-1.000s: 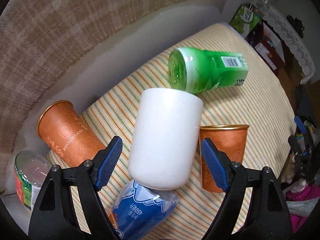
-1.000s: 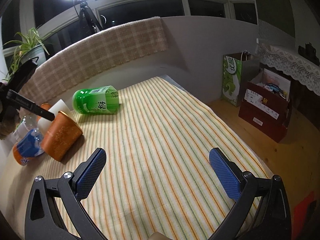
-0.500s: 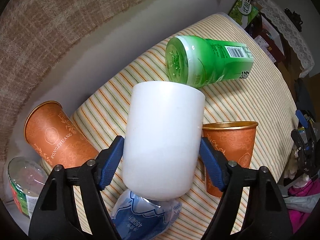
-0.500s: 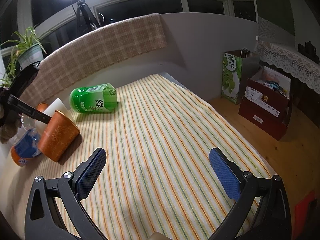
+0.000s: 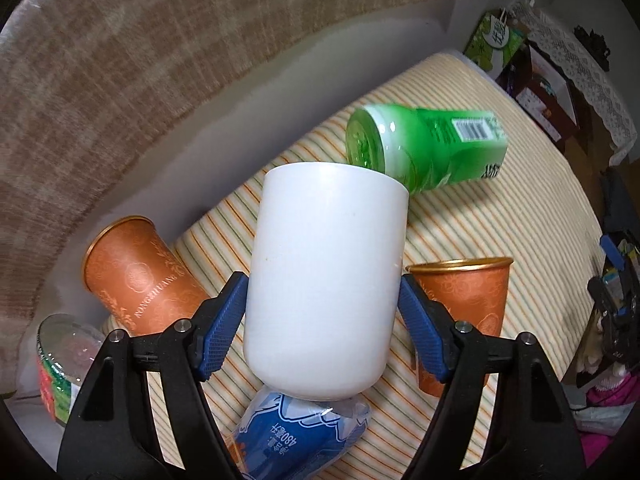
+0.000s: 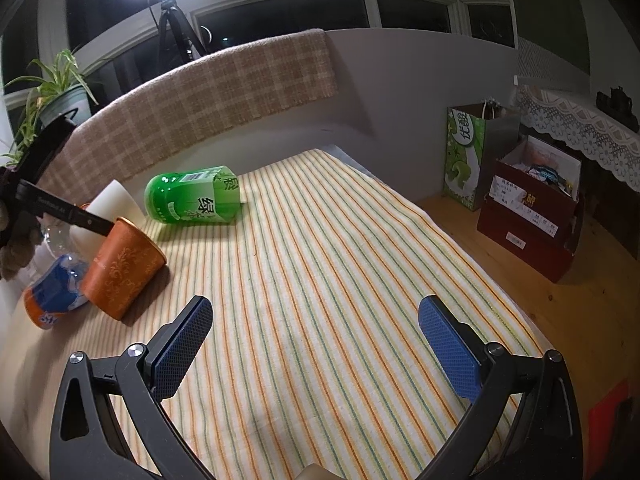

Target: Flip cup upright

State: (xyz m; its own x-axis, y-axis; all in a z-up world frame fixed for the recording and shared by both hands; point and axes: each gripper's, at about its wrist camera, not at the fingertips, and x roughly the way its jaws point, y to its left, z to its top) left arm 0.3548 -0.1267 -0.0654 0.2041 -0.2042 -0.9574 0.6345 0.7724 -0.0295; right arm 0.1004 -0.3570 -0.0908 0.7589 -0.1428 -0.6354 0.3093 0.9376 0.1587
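Note:
A plain white cup [image 5: 326, 272] fills the middle of the left wrist view, clamped between the blue pads of my left gripper [image 5: 322, 320], which is shut on its sides and holds it above the striped cloth. I cannot tell which end of the cup is open. In the right wrist view the white cup [image 6: 114, 206] shows small at far left, partly behind the left gripper's black arm. My right gripper [image 6: 316, 338] is open and empty, low over the striped tablecloth [image 6: 340, 280].
A green bottle [image 5: 428, 146] lies on its side behind the cup. Two orange paper cups [image 5: 140, 276] [image 5: 468, 300] lie left and right of it. A blue-labelled bottle [image 5: 296, 428] lies below. A clear-lidded jar [image 5: 60, 360] sits far left. Bags and boxes [image 6: 528, 220] stand on the floor at right.
My left gripper closed from open onto the white cup, and the cup now appears larger and higher in view. The right gripper barely moved.

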